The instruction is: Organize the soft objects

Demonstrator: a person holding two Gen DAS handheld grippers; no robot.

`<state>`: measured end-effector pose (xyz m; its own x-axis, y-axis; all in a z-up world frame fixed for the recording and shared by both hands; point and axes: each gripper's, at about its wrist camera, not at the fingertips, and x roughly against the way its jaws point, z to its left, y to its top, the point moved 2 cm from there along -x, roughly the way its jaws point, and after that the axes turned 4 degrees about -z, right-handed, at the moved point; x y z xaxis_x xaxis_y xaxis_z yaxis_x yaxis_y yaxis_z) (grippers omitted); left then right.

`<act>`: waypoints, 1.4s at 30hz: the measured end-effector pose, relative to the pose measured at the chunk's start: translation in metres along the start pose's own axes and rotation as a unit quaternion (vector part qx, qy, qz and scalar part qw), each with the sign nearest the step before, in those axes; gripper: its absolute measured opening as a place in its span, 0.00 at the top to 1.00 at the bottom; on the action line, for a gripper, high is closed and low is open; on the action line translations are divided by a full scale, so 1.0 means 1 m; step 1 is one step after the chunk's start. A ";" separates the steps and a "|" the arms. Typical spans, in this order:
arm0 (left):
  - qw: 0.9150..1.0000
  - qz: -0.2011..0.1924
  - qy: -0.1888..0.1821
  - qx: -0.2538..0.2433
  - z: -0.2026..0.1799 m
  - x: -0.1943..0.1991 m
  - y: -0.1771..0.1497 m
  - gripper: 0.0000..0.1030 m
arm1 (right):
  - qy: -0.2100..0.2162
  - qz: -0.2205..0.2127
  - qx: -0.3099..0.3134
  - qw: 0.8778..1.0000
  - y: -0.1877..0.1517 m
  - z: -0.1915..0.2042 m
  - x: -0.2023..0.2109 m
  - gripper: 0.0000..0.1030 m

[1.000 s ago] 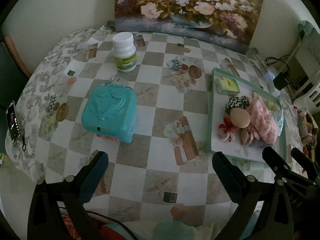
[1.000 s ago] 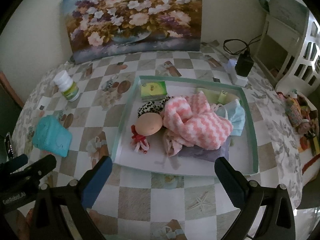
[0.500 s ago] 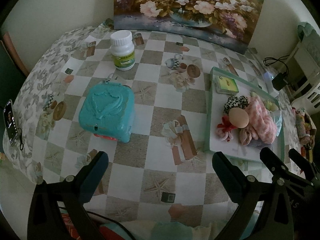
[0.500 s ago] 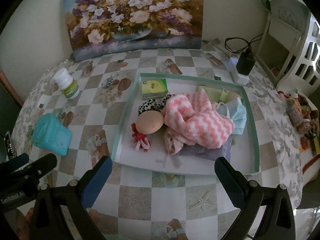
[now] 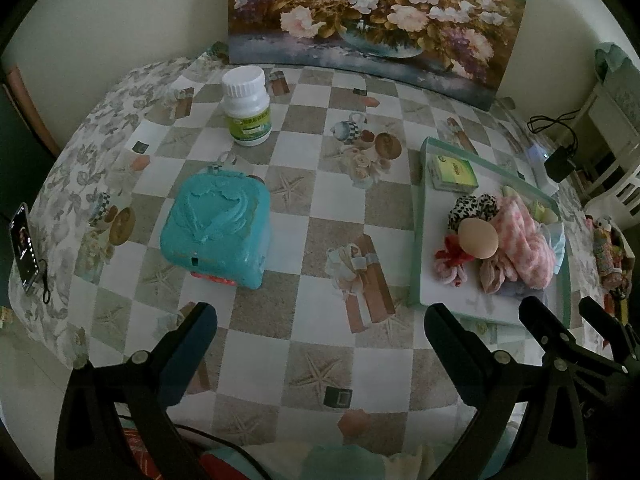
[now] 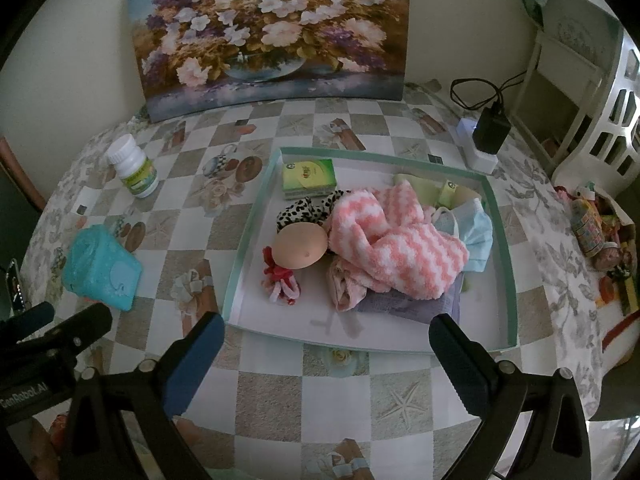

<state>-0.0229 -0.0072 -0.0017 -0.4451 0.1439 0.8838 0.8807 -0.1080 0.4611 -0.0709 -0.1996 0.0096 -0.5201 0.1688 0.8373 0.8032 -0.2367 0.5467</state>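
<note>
Soft objects lie heaped in the shallow green-rimmed tray (image 6: pixel 502 216): pink-and-white fuzzy cloth (image 6: pixel 394 240), blue face mask (image 6: pixel 474 236), spotted scrunchie (image 6: pixel 304 210), red-pink scrunchie (image 6: pixel 280 280), beige sponge (image 6: pixel 299 246).

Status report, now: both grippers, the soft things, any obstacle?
Left gripper open, empty. Right gripper open, empty, short of tray. Soft pile around pink towel untouched in tray. Nothing blocking.

Flower painting (image 6: pixel 272 32) against the wall; white pill bottle (image 5: pixel 246 106) upright; phone (image 5: pixel 25 254) at table's edge.
</note>
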 end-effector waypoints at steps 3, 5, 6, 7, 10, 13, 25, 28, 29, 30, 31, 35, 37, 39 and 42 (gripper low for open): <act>1.000 -0.002 0.000 0.002 0.000 0.001 0.000 0.00 | 0.000 0.000 0.000 1.000 0.000 0.000 0.000 0.00; 1.000 -0.003 0.001 0.003 0.001 0.001 0.000 0.00 | 0.000 0.000 0.001 1.000 0.000 0.000 0.000 0.00; 1.000 -0.003 0.001 0.003 0.001 0.001 0.000 0.00 | 0.000 0.000 0.001 1.000 0.000 0.000 0.000 0.00; 1.000 -0.003 0.001 0.004 0.001 0.001 0.000 0.00 | 0.000 0.000 0.001 1.000 0.000 0.000 0.000 0.00; 1.000 -0.005 0.000 0.006 0.002 0.002 0.001 0.00 | 0.000 0.000 0.000 1.000 0.000 0.000 0.000 0.00; 1.000 -0.009 0.000 0.008 0.003 0.003 0.001 0.00 | 0.000 0.000 0.000 1.000 0.000 0.000 0.000 0.00; 1.000 -0.012 -0.004 0.009 0.002 0.005 0.002 0.00 | 0.000 0.000 0.000 1.000 0.000 0.000 0.000 0.00; 1.000 -0.014 -0.004 0.008 0.001 0.005 0.002 0.00 | 0.000 0.000 0.001 1.000 0.000 0.000 0.000 0.00; 1.000 -0.014 -0.003 0.007 0.000 0.006 0.002 0.00 | 0.000 0.000 0.001 1.000 0.000 0.000 0.000 0.00; 1.000 -0.015 -0.003 0.006 -0.001 0.006 0.002 0.00 | -0.001 0.000 0.001 1.000 0.000 0.000 0.000 0.00; 1.000 -0.016 -0.003 0.004 -0.002 0.006 0.002 0.00 | -0.001 0.000 0.001 1.000 0.000 0.000 0.000 0.00; 1.000 -0.018 0.001 0.004 -0.002 0.006 0.002 0.00 | -0.001 0.000 0.000 1.000 0.000 0.000 0.000 0.00; 1.000 -0.017 0.002 0.005 -0.001 0.006 0.002 0.00 | -0.001 0.000 0.001 1.000 0.000 0.000 0.000 0.00; 1.000 -0.018 0.002 0.005 -0.001 0.007 0.002 0.00 | -0.001 0.000 0.001 1.000 0.000 0.000 0.000 0.00; 1.000 -0.019 0.006 0.004 -0.002 0.007 0.002 0.00 | -0.001 0.000 0.001 1.000 0.000 0.000 0.000 0.00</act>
<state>-0.0245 -0.0079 0.0056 -0.4805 0.1366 0.8663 0.8641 -0.0952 0.4943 -0.0709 -0.1999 0.0092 -0.5194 0.1701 0.8374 0.8039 -0.2351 0.5464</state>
